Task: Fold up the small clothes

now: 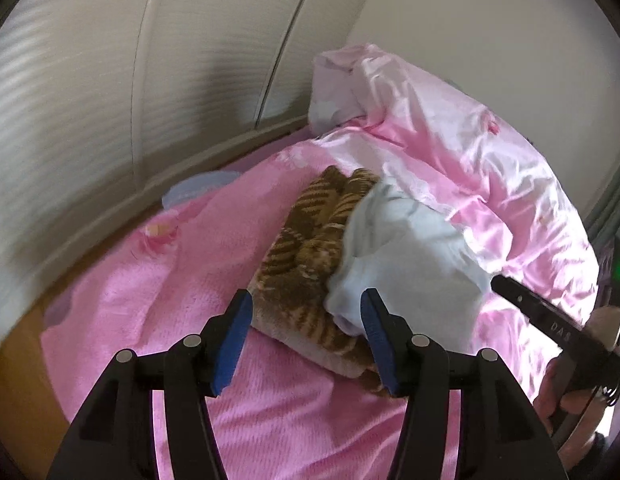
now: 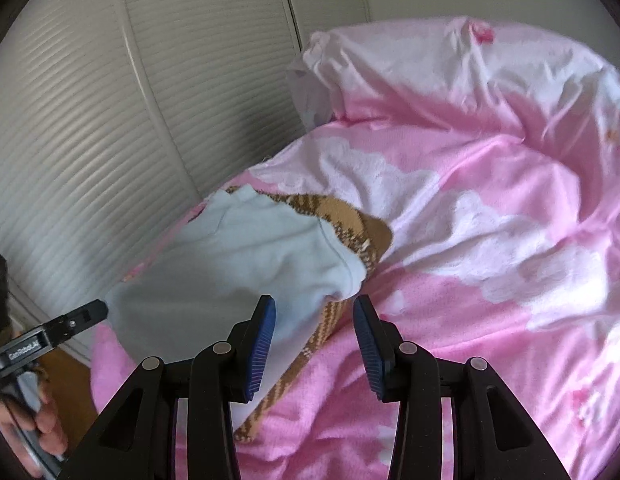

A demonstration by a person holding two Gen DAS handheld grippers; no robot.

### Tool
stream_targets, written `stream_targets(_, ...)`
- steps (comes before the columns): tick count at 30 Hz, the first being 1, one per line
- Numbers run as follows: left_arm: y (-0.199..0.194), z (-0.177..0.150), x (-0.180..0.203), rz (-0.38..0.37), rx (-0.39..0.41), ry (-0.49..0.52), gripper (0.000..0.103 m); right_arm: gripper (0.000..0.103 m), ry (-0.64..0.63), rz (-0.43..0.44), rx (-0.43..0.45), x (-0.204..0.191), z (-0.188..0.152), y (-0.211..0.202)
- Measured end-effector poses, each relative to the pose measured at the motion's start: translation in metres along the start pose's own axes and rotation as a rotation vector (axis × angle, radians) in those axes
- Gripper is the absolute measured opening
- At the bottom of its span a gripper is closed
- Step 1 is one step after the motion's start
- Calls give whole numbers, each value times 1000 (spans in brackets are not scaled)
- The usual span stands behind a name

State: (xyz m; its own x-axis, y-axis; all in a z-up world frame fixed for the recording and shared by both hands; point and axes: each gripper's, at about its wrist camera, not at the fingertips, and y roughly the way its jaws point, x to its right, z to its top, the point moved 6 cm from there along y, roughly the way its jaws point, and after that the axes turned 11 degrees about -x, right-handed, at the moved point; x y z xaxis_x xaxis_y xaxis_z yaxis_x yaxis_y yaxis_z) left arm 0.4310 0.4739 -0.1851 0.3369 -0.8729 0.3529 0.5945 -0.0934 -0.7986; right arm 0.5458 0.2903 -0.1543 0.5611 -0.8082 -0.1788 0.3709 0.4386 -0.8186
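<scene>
Left gripper [image 1: 306,340] jaws apart, right gripper [image 2: 314,344] jaws apart, both empty, pale blue garment [image 2: 230,264] on brown striped towel [image 1: 306,256]

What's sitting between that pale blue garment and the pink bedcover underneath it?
A brown striped knit lies there, with the pale blue garment draped over it on the pink bedcover; both views show it.

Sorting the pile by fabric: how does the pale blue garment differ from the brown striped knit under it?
The pale blue garment is plain and smooth; the brown striped knit has dark and tan stripes and a fuzzier texture. The blue one lies on top, draped over one side; the knit sits beneath on the pink bedcover, bunched into thicker folds. Both are soft small clothes in one pile, and neither is gripped.
</scene>
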Motion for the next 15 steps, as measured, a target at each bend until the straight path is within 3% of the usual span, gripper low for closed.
stream_targets(7,-42,-38,56,1,37,111,67,45,9,-60,89,6,-38,-69)
stream_targets(15,-90,-122,151,-63,27,235,85,71,103,-196,196,50,-134,-195)
